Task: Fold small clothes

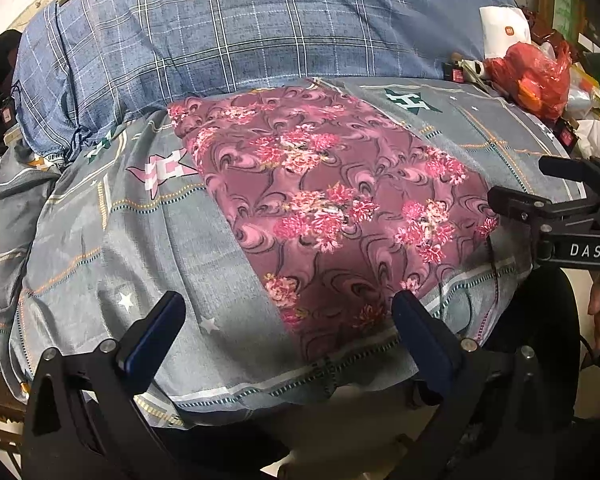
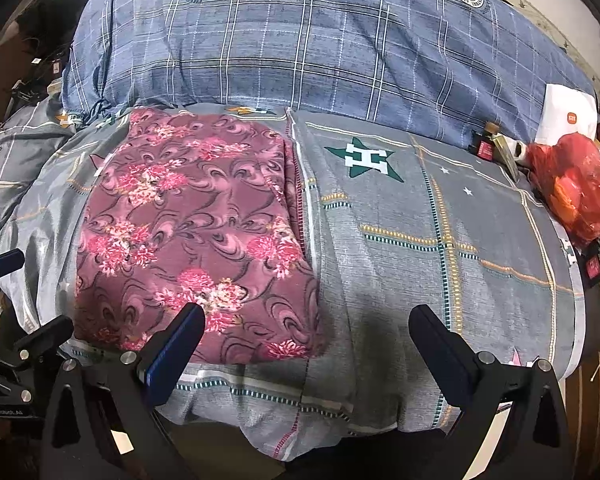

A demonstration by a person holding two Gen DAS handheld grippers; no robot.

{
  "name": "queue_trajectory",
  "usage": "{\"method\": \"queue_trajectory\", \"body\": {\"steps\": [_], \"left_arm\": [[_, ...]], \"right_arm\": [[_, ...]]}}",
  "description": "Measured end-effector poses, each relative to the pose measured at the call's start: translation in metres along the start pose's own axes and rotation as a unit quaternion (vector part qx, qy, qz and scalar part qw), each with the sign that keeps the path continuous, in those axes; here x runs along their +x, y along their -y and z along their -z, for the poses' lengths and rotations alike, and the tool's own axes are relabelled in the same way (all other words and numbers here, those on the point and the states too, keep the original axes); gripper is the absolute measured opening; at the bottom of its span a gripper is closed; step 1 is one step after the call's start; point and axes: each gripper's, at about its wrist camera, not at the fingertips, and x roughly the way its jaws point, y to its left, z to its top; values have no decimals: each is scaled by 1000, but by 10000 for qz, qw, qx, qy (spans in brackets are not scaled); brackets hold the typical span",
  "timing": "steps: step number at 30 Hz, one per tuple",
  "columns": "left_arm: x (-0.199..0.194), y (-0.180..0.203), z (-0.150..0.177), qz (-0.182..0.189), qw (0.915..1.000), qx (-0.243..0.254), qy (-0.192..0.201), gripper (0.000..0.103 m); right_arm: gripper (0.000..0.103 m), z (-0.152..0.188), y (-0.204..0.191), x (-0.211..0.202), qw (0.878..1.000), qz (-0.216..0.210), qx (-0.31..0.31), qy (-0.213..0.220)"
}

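The pink-purple flowery cloth [image 2: 196, 232] lies flat on the grey star-print bed sheet [image 2: 420, 248], near the bed's front edge, likely spread out so it can be folded. Left gripper [image 1: 288, 320] and right gripper [image 2: 306, 332] both gape wide, holding nothing. A red plastic bag [image 2: 580, 196] and a white box [image 2: 568, 114] sit well off to the right, not in the way.

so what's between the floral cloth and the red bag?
Right wrist view: only bare grey bedsheet, with a green star print, separates floral cloth from red bag.
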Motion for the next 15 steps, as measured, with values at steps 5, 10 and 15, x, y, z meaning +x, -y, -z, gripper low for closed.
{"method": "queue_trajectory", "body": {"steps": [5, 10, 15], "left_arm": [[1, 4, 1, 8, 10000, 46, -20, 103], [0, 7, 2, 48, 9999, 95, -9, 103], [0, 8, 1, 89, 9999, 90, 4, 103]], "right_arm": [[102, 0, 0, 0, 9999, 90, -83, 22], [102, 0, -1, 1, 9999, 94, -131, 9], [102, 0, -1, 1, 9999, 92, -144, 8]]}}
